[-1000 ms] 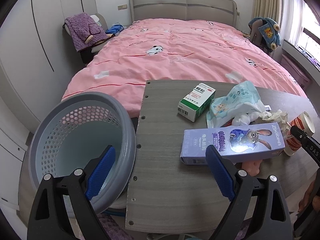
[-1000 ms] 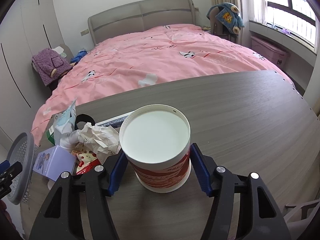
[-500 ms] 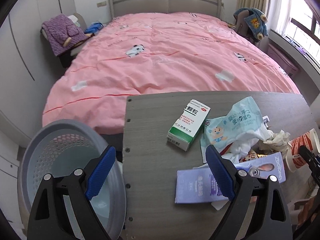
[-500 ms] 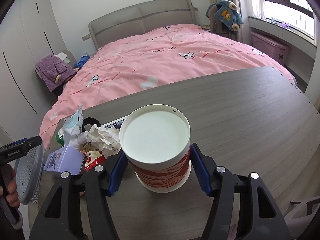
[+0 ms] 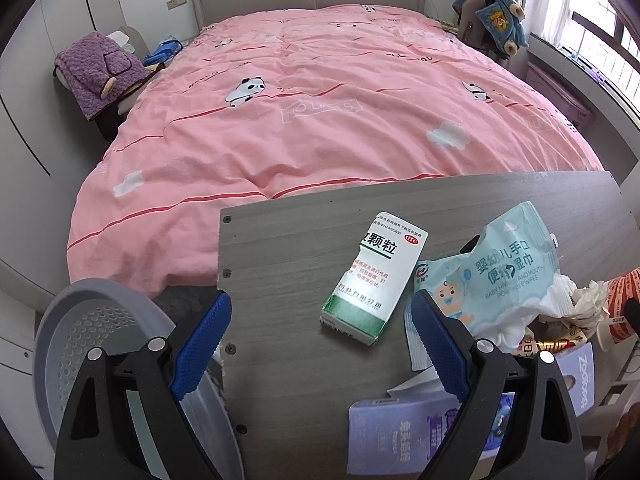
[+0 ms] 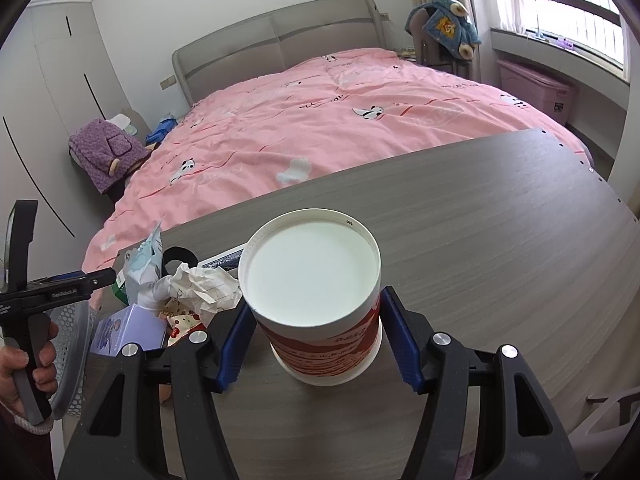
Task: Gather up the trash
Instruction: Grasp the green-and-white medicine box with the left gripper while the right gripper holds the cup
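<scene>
My right gripper [image 6: 316, 348] is shut on a red-and-white paper cup [image 6: 316, 300], held upright at the grey table [image 6: 500, 240]. My left gripper [image 5: 320, 344] is open and empty above the table's left end. Ahead of it lie a green-and-white medicine box [image 5: 374, 280], a light-blue wipes pack [image 5: 492, 276], crumpled paper [image 5: 588, 300] and a purple box [image 5: 404, 436] under its right finger. The grey perforated trash basket [image 5: 80, 344] stands on the floor at lower left. The pile also shows in the right wrist view [image 6: 188, 288].
A bed with a pink cover [image 5: 320, 100] runs along the table's far edge. A purple garment [image 5: 100, 72] lies on a stand at left. A chair with a blue toy [image 6: 444, 32] and a pink bin [image 6: 536, 88] stand by the window.
My left gripper has moved forward and right, from over the basket to over the table's left end. The right gripper still holds the cup and has barely moved.
</scene>
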`<act>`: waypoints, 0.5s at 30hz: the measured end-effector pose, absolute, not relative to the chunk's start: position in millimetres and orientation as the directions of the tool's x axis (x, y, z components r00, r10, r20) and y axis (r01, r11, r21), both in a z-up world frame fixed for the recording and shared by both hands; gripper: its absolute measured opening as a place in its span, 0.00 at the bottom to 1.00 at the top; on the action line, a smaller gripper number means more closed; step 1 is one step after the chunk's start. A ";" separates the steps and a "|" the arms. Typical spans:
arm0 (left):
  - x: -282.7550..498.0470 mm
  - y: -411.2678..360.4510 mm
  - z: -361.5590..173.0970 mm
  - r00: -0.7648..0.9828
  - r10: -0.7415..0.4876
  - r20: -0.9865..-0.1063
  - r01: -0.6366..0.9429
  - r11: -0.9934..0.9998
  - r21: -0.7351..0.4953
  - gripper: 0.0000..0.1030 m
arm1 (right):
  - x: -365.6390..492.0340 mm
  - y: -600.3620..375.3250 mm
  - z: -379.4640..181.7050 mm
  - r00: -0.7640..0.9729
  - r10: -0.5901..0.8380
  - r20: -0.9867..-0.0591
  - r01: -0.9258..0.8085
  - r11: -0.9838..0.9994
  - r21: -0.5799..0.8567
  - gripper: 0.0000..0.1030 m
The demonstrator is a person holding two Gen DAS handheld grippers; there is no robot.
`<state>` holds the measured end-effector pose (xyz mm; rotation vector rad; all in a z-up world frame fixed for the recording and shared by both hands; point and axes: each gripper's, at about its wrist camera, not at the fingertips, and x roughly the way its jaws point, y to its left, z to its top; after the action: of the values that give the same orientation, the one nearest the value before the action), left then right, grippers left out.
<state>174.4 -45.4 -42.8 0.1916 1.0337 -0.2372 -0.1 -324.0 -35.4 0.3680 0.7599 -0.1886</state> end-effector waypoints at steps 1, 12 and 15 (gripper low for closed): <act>176.1 -47.8 -44.8 0.485 -0.107 -0.868 0.290 0.956 0.044 0.85 | -0.5 -324.6 -35.6 0.712 -0.034 -0.701 0.299 0.918 0.259 0.58; 191.4 -56.5 -63.2 0.432 -0.090 -0.897 0.303 0.952 0.051 0.85 | -3.7 -331.3 -35.3 0.713 -0.040 -0.700 0.317 0.909 0.271 0.58; 198.3 -54.5 -67.3 0.430 -0.074 -0.900 0.295 0.953 0.063 0.85 | -3.7 -332.1 -35.8 0.713 -0.040 -0.700 0.318 0.908 0.272 0.58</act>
<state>198.3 -54.5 -67.3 0.2239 1.1051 -0.2326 -3.7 -332.1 -35.8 0.3925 0.7552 -0.2038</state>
